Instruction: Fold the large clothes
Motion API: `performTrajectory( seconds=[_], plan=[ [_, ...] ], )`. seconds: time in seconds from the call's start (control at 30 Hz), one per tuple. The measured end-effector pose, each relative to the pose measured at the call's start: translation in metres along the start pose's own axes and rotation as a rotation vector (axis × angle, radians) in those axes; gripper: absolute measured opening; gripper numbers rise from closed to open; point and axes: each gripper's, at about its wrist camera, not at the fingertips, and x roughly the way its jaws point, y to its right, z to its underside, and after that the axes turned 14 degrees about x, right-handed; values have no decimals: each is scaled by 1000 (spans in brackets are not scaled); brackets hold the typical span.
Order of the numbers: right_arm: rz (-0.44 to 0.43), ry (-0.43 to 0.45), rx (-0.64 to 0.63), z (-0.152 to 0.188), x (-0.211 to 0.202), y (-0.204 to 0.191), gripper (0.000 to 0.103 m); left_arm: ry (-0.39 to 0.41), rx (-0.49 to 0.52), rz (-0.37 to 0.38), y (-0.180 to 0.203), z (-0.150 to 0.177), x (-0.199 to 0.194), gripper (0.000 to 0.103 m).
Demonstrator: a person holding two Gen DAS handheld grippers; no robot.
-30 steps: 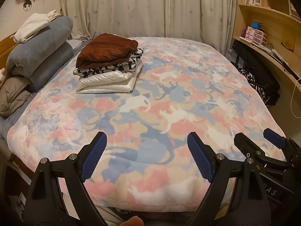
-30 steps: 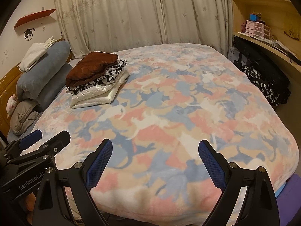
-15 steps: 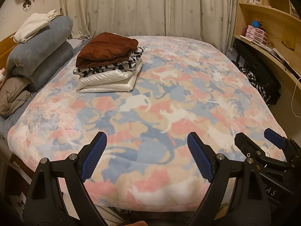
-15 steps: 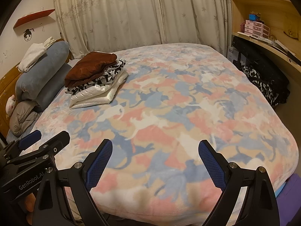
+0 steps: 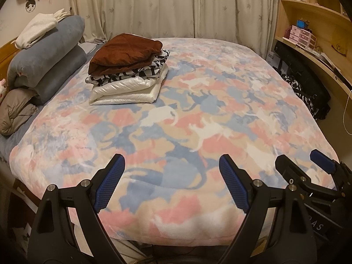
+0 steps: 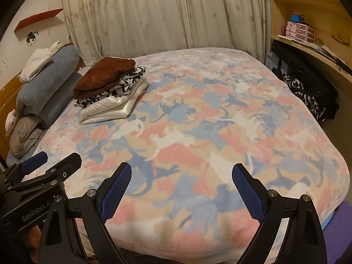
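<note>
A stack of folded clothes (image 5: 127, 70) (image 6: 110, 92) lies on the far left of the bed, a brown garment (image 5: 125, 52) on top, a black-and-white patterned one and white ones beneath. My left gripper (image 5: 171, 167) hangs open over the bed's near edge with nothing between its blue pads. My right gripper (image 6: 182, 173) stands open and empty beside it, also above the near edge. Each gripper shows in the other's view, the right gripper (image 5: 305, 167) at the lower right there and the left gripper (image 6: 52, 160) at the lower left. The stack is far from both.
A pink, blue and cream cat-print blanket (image 5: 198, 121) covers the bed. Rolled grey bedding (image 5: 44, 52) and a white towel (image 5: 37, 30) sit at the headboard, left. Dark clothing (image 6: 308, 92) hangs off a curved wooden desk at right. Curtains (image 6: 165, 15) close off the far side.
</note>
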Motion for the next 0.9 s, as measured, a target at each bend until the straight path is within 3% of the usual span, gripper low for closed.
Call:
performTrajectory(
  seconds=[0.9],
  plan=[
    [7, -27, 0, 12, 25, 2, 94, -37, 7, -3, -1, 7, 22, 86]
  ],
)
